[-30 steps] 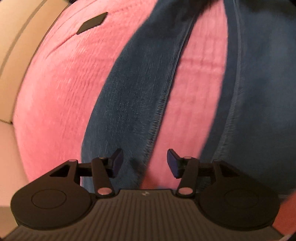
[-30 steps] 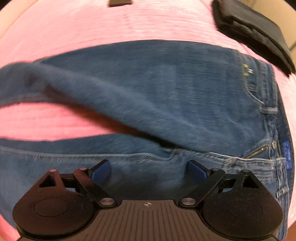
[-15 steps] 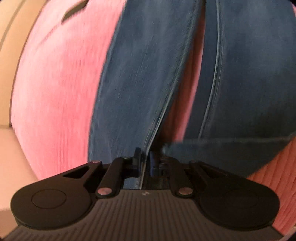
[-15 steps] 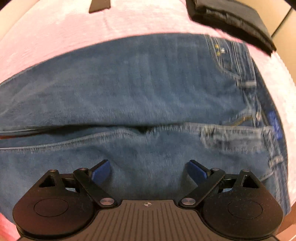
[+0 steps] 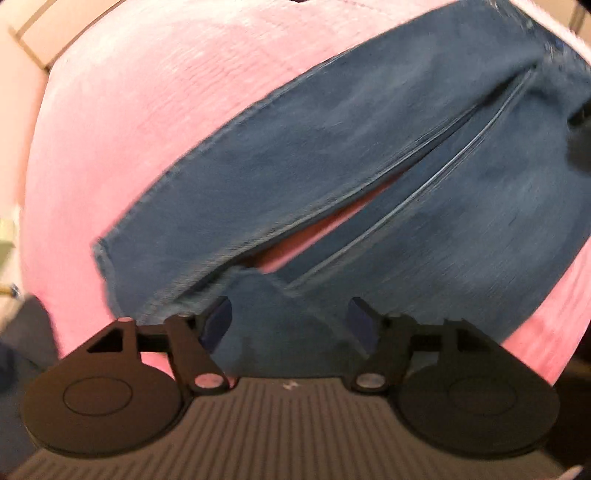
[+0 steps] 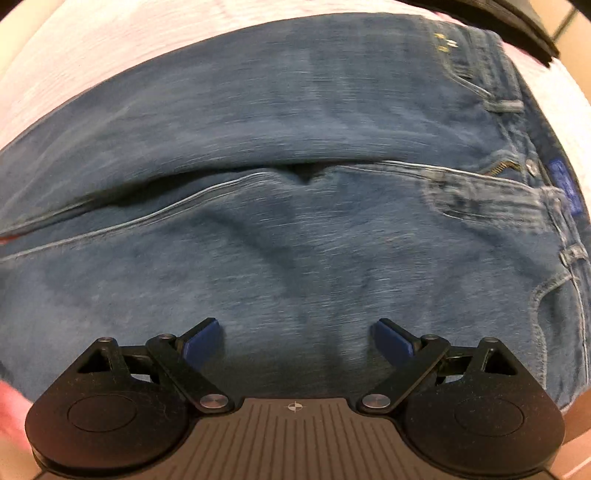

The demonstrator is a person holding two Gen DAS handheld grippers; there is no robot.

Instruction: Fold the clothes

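Observation:
A pair of blue jeans (image 5: pixel 332 155) lies flat on a pink ribbed cover (image 5: pixel 155 92). Its two legs run almost side by side, with a thin pink wedge showing between them near the hems. My left gripper (image 5: pixel 290 317) is open just above the leg ends, nothing between its fingers. In the right wrist view the jeans (image 6: pixel 295 229) fill the frame, waistband, zip and blue label at the right. My right gripper (image 6: pixel 295 338) hangs open over the nearer leg at thigh height, holding nothing.
A folded black garment (image 6: pixel 517 18) lies on the pink cover (image 6: pixel 110 48) beyond the waistband at the top right. Pale tiled floor (image 5: pixel 26 55) shows past the cover's left edge. Something dark (image 5: pixel 580 144) shows at the far right of the left wrist view.
My left gripper shut on the far leg's hem, drew that leg over beside the other one, and has now let go and opened. My right gripper stayed open and shifted slightly.

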